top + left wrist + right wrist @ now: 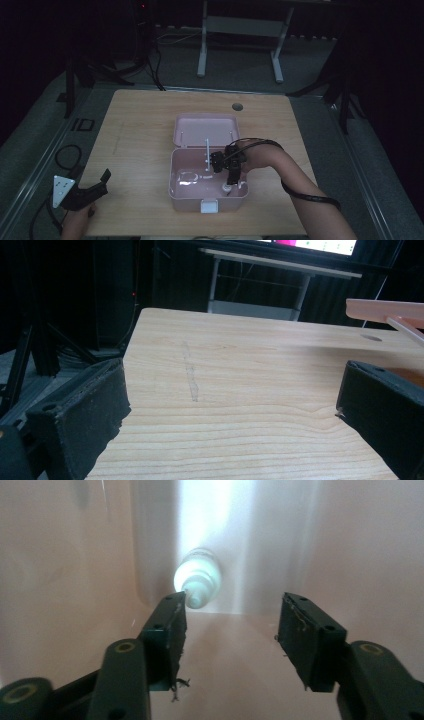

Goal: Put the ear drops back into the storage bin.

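A pink box [180, 192] stands open at the table's middle, its lid [205, 130] tilted back. My right gripper [231, 181] reaches down into the box near its front right corner, jaws open. In the right gripper view a small white tube [198, 578] leans against the box's pink wall [350, 555], just beyond the left jaw, and nothing sits between the jaws of my right gripper [231, 625]. My left gripper [102, 181] rests near the table's front left edge, open and empty. In the left gripper view my left gripper [232, 400] frames bare wood [225, 370].
Something pale and rounded [188, 177] lies in the box's left half. A white divider or stay [207, 152] rises at the box's back. A round hole [237, 106] is in the table's far side. A desk frame [240, 45] stands beyond the table.
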A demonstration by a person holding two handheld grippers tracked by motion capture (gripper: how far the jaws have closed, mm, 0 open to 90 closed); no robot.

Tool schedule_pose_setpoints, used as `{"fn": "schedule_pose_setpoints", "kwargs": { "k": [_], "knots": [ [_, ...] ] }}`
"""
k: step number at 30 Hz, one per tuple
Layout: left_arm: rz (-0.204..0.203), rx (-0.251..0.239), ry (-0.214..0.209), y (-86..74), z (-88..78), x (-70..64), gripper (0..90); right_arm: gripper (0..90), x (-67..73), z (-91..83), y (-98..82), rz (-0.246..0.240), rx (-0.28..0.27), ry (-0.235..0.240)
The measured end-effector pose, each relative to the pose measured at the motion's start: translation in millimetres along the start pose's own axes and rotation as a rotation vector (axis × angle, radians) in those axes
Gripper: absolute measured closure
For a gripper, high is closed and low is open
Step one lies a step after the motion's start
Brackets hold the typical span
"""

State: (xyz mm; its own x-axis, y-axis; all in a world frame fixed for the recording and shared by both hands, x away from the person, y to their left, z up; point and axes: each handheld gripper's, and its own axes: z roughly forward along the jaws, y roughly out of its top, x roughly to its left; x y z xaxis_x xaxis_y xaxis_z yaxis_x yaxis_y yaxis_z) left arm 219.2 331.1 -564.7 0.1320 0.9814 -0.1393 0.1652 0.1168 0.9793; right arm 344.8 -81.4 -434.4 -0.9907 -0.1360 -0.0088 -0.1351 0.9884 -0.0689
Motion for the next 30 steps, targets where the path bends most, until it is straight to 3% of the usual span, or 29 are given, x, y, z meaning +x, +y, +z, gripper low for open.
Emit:
{"fn": "schedule_pose_setpoints", "kwargs": {
  "k": [1, 6, 17, 24, 30],
  "knots": [
    [0.000, 0.000, 0.000, 0.0, 0.0, 0.0, 0.5, 39.9, 0.5, -8.0, -1.6, 0.010, -0.025, -0.013],
    [0.001, -0.001, 0.000, 0.0, 0.0, -0.1, 0.4, 36.9, -1.8, -27.5, -10.6, 0.070, -0.081, -0.043],
    [0.003, -0.001, 0.003, 0.0, 0.0, -0.3, 0.4, 27.6, -6.1, -62.7, -51.4, 0.174, -0.215, -0.149],
    [0.002, -0.001, 0.003, -0.1, -0.1, -0.3, 0.4, 13.7, -7.4, -68.7, -76.8, 0.250, -0.278, -0.170],
    [0.002, -0.002, 0.003, -0.1, -0.2, -0.2, 0.5, 11.1, -8.5, -65.1, -101.4, 0.308, -0.328, -0.176]
  ]
}}
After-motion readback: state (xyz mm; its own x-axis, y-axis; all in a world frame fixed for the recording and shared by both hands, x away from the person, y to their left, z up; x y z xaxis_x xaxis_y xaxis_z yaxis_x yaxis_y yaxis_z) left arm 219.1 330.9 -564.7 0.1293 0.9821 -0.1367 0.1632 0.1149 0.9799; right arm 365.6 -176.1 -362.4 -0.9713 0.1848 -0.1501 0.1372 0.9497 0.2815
